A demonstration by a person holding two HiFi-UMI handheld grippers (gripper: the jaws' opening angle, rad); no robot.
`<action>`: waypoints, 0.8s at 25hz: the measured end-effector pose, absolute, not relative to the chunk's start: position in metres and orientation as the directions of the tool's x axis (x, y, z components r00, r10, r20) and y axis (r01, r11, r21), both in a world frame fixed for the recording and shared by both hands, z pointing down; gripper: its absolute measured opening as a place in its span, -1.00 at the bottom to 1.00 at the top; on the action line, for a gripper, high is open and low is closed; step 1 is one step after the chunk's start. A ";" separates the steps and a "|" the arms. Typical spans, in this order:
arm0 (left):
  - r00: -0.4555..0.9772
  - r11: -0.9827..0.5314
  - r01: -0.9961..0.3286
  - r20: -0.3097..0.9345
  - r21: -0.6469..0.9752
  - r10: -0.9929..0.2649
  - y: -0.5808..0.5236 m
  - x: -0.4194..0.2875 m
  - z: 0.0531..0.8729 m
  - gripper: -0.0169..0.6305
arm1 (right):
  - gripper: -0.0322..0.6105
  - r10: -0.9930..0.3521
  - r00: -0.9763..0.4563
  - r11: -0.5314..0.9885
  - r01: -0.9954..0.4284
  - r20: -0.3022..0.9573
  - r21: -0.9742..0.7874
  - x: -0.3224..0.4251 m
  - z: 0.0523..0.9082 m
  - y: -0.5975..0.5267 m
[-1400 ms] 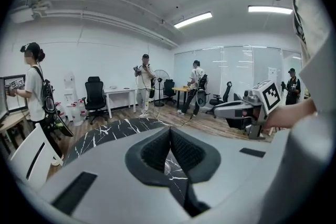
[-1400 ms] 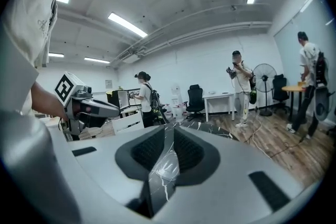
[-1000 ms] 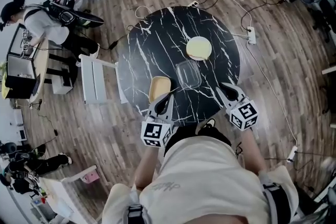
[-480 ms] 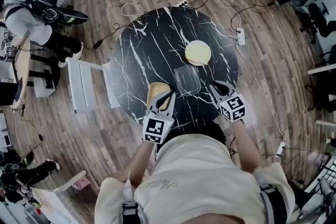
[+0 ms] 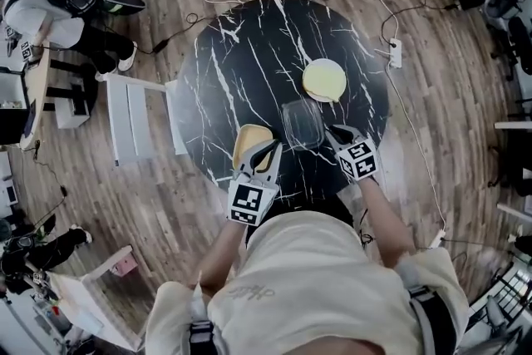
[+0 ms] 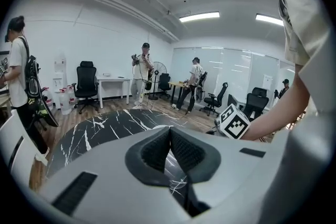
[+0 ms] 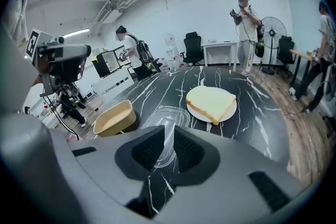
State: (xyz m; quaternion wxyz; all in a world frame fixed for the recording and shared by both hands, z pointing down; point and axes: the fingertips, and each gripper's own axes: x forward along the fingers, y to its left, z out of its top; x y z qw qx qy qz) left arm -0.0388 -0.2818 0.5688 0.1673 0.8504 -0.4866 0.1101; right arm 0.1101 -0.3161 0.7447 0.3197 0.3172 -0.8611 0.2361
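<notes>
While the left gripper [image 5: 268, 150] hovers level over the tan tub [image 5: 249, 142], fingers pressed together and empty, the right gripper [image 5: 334, 134] tilts down, fingers a slit apart, at the clear shallow tray [image 7: 157, 122] lying on the black surface [image 5: 249, 54] between tub and bread plate [image 5: 324, 81].
</notes>
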 end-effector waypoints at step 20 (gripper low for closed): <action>0.425 -0.367 -0.905 0.417 0.216 -0.803 -0.291 -0.054 0.598 -0.90 | -0.71 -0.261 -0.591 0.569 -0.733 0.763 -0.373 0.103 0.835 -0.321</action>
